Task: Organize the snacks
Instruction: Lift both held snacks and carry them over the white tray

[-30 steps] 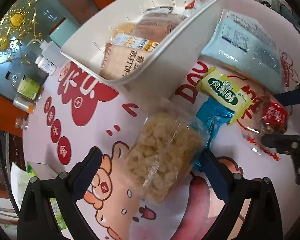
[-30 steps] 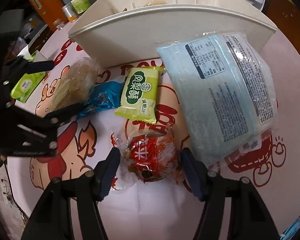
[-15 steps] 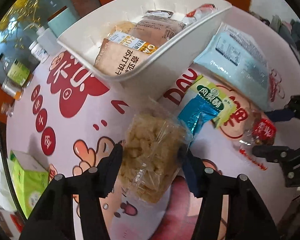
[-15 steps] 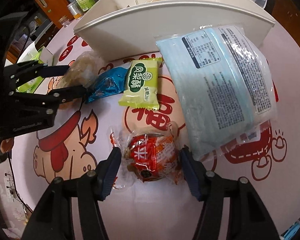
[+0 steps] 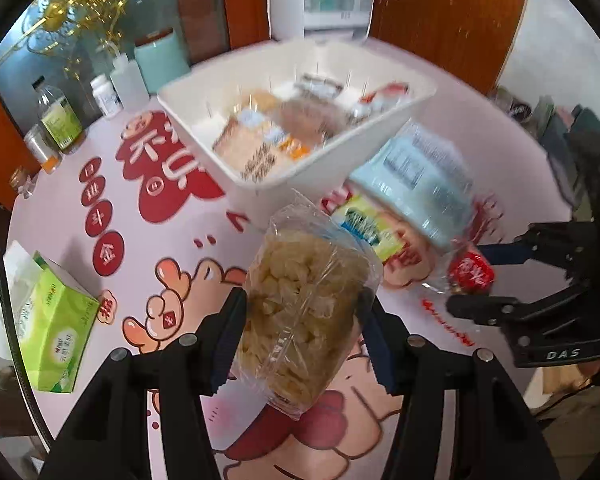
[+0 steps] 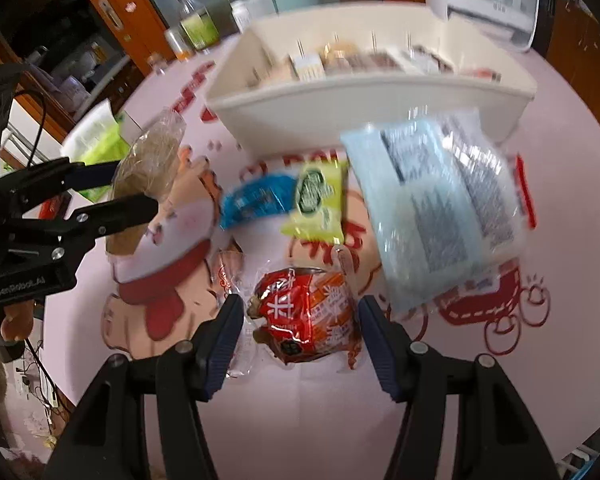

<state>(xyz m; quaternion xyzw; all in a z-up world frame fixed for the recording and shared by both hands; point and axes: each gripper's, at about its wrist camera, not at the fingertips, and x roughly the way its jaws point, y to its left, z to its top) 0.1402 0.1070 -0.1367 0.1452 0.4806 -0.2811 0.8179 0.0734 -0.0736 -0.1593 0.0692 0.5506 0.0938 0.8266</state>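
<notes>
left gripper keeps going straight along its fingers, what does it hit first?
Probably the white snack bin: its near wall lies straight ahead of the left gripper, which holds the clear puffed-snack bag. Depth is unclear; it may pass over the rim.

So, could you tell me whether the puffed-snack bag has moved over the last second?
Yes. The puffed-snack bag, shut in the left gripper, has been lifted off the table, away from the blue packet it lay against.

Bright, even indoor light; motion blur (worst mid-frame), fisheye warp at edges.
</notes>
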